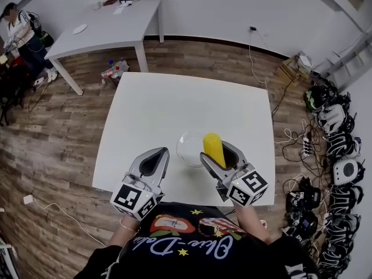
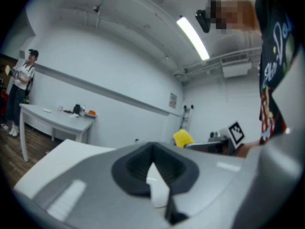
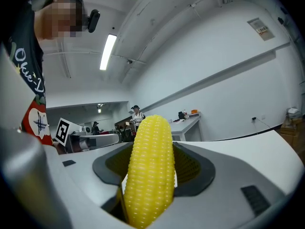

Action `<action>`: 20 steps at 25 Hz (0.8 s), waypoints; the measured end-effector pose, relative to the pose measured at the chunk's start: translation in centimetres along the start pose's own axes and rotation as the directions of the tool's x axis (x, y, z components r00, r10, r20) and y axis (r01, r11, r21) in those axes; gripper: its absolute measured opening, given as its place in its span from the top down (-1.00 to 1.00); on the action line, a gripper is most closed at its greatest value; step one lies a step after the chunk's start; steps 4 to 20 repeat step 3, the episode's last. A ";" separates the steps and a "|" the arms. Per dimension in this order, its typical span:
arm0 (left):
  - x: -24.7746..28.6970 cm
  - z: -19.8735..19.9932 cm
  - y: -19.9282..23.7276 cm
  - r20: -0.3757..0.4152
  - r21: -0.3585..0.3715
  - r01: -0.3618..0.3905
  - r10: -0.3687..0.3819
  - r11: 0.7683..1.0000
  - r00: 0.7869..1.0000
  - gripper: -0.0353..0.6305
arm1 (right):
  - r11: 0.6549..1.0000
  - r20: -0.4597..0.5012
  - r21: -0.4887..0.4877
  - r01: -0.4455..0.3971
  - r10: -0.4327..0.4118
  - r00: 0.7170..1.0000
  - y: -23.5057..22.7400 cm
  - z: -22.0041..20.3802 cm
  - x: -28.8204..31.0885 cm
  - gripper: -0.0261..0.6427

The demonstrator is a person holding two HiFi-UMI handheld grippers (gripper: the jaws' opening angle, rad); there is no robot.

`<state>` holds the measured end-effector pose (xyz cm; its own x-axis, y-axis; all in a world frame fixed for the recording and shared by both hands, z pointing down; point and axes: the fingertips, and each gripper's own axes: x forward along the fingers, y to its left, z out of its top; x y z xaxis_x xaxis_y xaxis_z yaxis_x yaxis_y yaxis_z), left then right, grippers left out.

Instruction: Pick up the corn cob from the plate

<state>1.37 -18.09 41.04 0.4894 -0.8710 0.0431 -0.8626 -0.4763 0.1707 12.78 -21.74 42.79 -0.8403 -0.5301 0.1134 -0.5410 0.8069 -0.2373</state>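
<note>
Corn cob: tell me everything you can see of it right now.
The yellow corn cob is whole and husk-free, with neat rows of glossy kernels and a rounded tip. It stands roughly upright, tip up, its lower part clamped between the right gripper's dark jaws, which press both sides. In the head view it overlaps the right edge of the clear round plate; whether its hidden base touches the plate is unclear.

Bare white-walled lab room, wood-plank floor [image 1: 58, 156], two plain white desks [image 1: 174, 109], helmet-like gear [image 1: 340, 156] and cables [image 1: 290, 135] lining one wall, strip lights [image 2: 193, 32].
</note>
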 end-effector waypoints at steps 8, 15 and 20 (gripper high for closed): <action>0.2 -0.1 0.0 0.003 -0.008 0.002 -0.002 1.000 1.000 0.94 | 1.000 0.002 0.002 0.010 -0.010 1.000 -0.2 -0.2 -0.1 0.13; 0.2 -0.1 0.0 0.003 -0.008 0.002 -0.002 1.000 1.000 0.94 | 1.000 0.002 0.002 0.010 -0.010 1.000 -0.2 -0.2 -0.1 0.13; 0.2 -0.1 0.0 0.003 -0.008 0.002 -0.002 1.000 1.000 0.94 | 1.000 0.002 0.002 0.010 -0.010 1.000 -0.2 -0.2 -0.1 0.13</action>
